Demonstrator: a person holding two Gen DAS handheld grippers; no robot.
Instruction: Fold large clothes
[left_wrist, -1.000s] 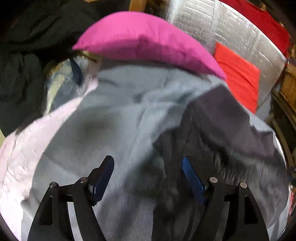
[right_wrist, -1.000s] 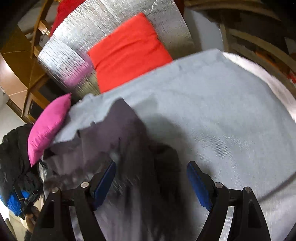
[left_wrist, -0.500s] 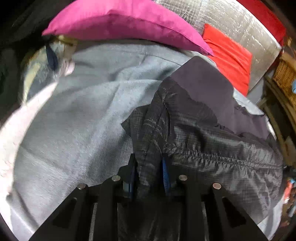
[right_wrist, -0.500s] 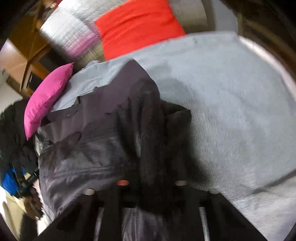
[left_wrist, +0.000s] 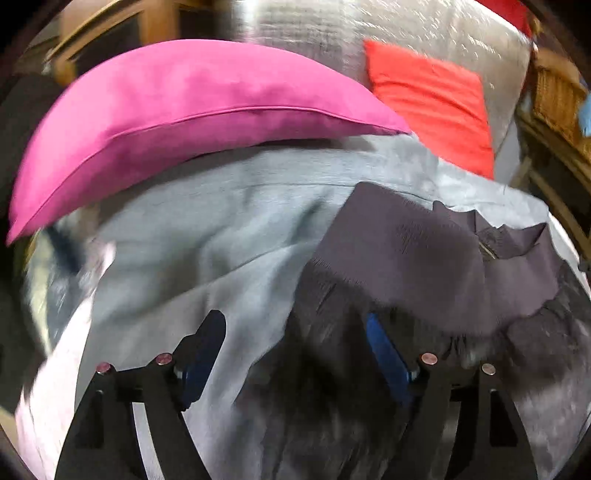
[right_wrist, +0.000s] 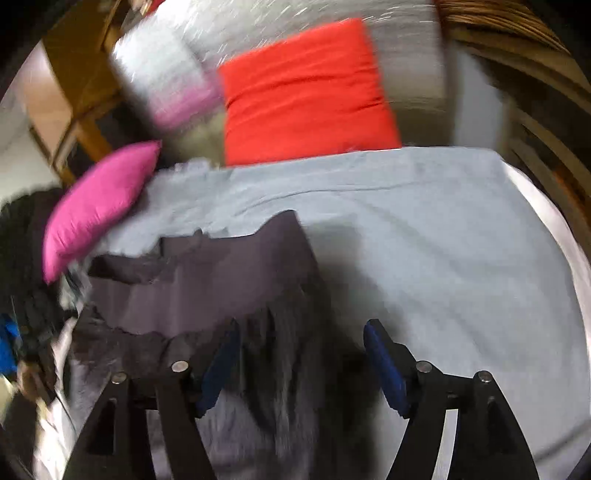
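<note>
on the pale grey-blue bedsheet (right_wrist: 424, 240) lies the dark charcoal jacket (right_wrist: 221, 280), spread flat at nine o'clock of the sheet's middle in the right wrist view. the left gripper (left_wrist: 295, 343) hangs released, its jaws just sprung apart, jacket cloth lying between them but unpinched. the right gripper (right_wrist: 301, 350) is the same, just opened, a dark fold loose between its blue pads (right_wrist: 384, 365). magenta cushion (left_wrist: 177, 118) at twelve o'clock of the jacket, red square cushion (right_wrist: 306, 92) beyond.

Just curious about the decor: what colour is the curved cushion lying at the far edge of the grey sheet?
Bright magenta pink cushion, plain with no pattern; clearest in the left wrist view.
</note>
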